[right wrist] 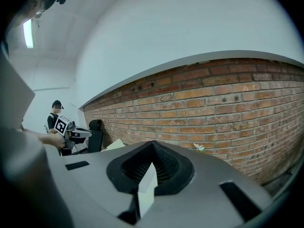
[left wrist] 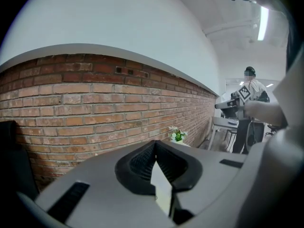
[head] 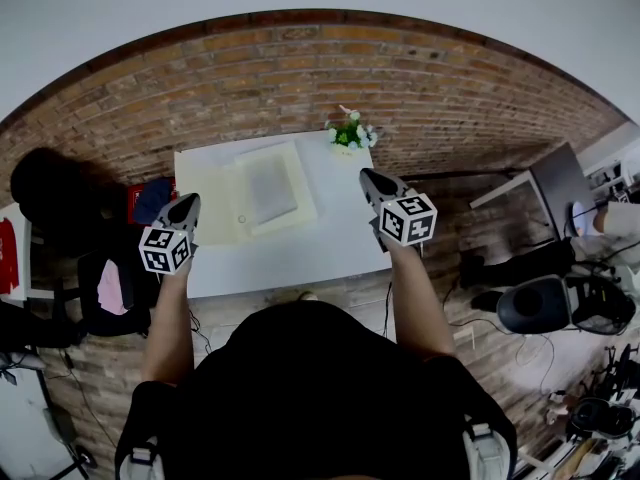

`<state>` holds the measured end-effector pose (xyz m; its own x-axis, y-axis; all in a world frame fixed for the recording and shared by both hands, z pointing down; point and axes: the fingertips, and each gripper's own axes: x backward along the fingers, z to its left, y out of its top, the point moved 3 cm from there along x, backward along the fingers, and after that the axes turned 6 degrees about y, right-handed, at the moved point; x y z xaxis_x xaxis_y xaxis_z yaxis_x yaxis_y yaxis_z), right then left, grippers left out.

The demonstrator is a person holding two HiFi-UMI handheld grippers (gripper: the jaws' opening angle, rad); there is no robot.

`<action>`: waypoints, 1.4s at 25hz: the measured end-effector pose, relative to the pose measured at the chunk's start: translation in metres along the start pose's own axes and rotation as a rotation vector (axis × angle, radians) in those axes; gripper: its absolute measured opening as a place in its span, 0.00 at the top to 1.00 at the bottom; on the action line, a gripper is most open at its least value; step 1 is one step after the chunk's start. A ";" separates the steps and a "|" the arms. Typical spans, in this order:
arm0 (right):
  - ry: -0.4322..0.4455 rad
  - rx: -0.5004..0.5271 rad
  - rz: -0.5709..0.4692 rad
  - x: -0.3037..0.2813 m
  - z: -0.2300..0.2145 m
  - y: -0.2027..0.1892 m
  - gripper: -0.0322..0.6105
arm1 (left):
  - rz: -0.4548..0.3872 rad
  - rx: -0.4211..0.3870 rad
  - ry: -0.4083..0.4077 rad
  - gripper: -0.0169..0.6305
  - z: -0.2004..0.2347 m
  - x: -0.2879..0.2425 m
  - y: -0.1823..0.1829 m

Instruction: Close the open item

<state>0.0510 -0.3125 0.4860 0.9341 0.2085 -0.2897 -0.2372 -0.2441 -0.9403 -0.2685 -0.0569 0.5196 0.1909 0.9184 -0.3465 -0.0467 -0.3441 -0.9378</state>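
On the white table (head: 300, 253) lies a flat cream box (head: 272, 190), open, with a grey inlay and its lid folded out to the left (head: 215, 213). My left gripper (head: 188, 205) hovers at the table's left edge, just left of the lid, jaws shut and empty. Over the table's right edge, right of the box, my right gripper (head: 371, 177) is also shut and empty. In the left gripper view the jaws (left wrist: 154, 144) meet and point at the brick wall. A corner of the box (right wrist: 115, 145) shows left of the closed jaws (right wrist: 153, 144) in the right gripper view.
A small potted plant (head: 350, 133) stands at the table's far edge by the brick wall (head: 300, 78). A red item (head: 140, 203) and a dark chair (head: 50, 193) are to the left. A grey desk (head: 535, 183) and gear sit right. A person (left wrist: 249, 87) stands far off.
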 end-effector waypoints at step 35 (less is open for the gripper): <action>0.063 0.013 0.036 -0.059 -0.041 0.022 0.92 | 0.020 0.009 0.057 0.96 0.032 -0.050 0.019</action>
<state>0.0016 -0.3690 0.4901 0.9397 0.1402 -0.3118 -0.2736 -0.2381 -0.9319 -0.3105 -0.1030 0.5186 0.2450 0.8987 -0.3636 -0.0594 -0.3604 -0.9309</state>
